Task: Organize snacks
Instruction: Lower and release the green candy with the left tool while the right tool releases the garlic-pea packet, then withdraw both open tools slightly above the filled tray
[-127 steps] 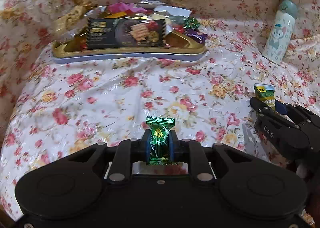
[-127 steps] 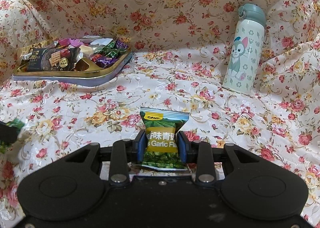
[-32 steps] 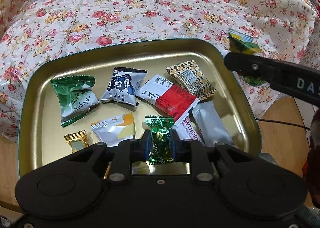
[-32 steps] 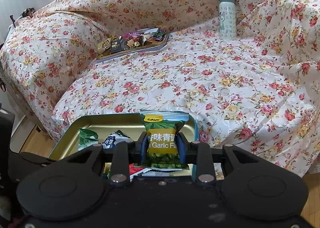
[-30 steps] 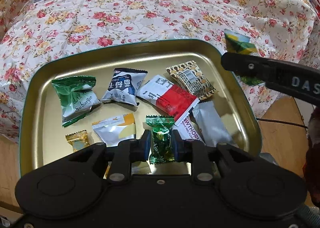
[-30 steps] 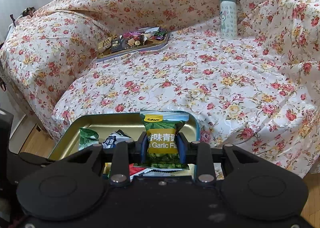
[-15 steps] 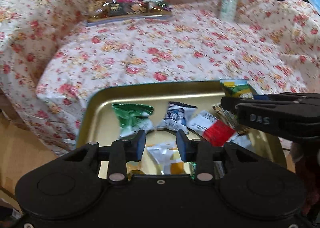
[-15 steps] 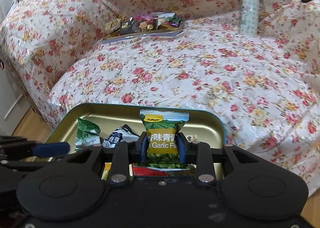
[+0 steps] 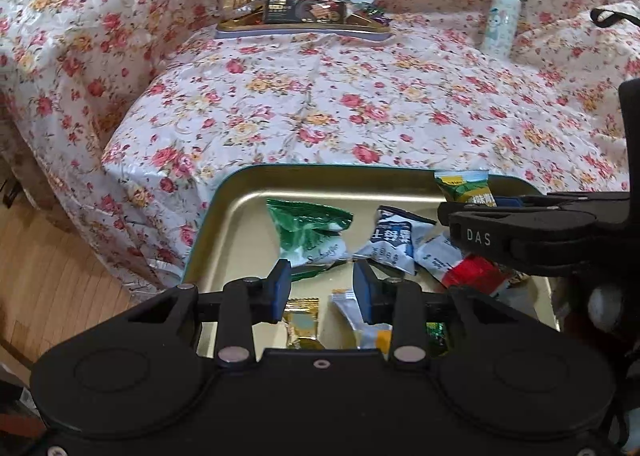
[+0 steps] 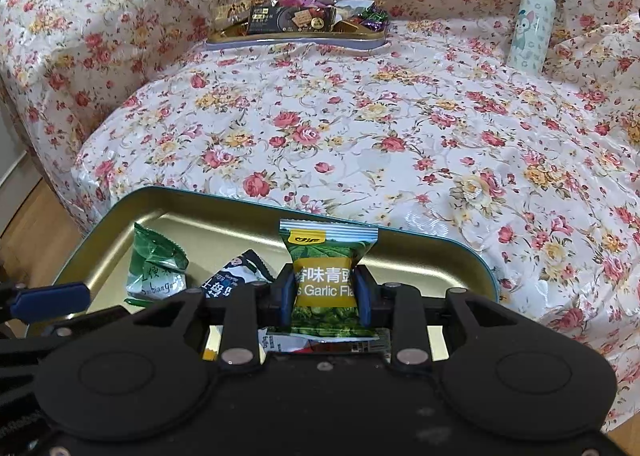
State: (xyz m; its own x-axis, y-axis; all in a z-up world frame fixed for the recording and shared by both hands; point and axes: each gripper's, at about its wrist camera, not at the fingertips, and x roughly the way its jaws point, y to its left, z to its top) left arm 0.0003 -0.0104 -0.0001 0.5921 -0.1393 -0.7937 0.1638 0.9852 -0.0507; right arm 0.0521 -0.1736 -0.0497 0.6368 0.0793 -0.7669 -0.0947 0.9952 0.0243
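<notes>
A gold tray (image 9: 240,192) with a teal rim sits in front of the sofa and holds several snack packets, among them a green packet (image 9: 308,232) and a blue-and-white packet (image 9: 390,240). My left gripper (image 9: 322,290) is open and empty above the tray's near side. The small green candy (image 9: 436,336) lies in the tray just under it. My right gripper (image 10: 325,290) is shut on a green-and-yellow garlic pea packet (image 10: 326,256) and holds it over the tray (image 10: 440,244). It also shows in the left wrist view (image 9: 466,192).
A second gold tray (image 9: 304,30) piled with snacks sits at the back of the floral-covered sofa (image 9: 360,108). A pale bottle with a cartoon print (image 9: 502,16) stands at the back right. Wooden floor (image 9: 48,280) lies to the left.
My left gripper opened and dropped the green candy into the tray, then lifted and tilted up. My right gripper moved over the tray, still holding its packet.
</notes>
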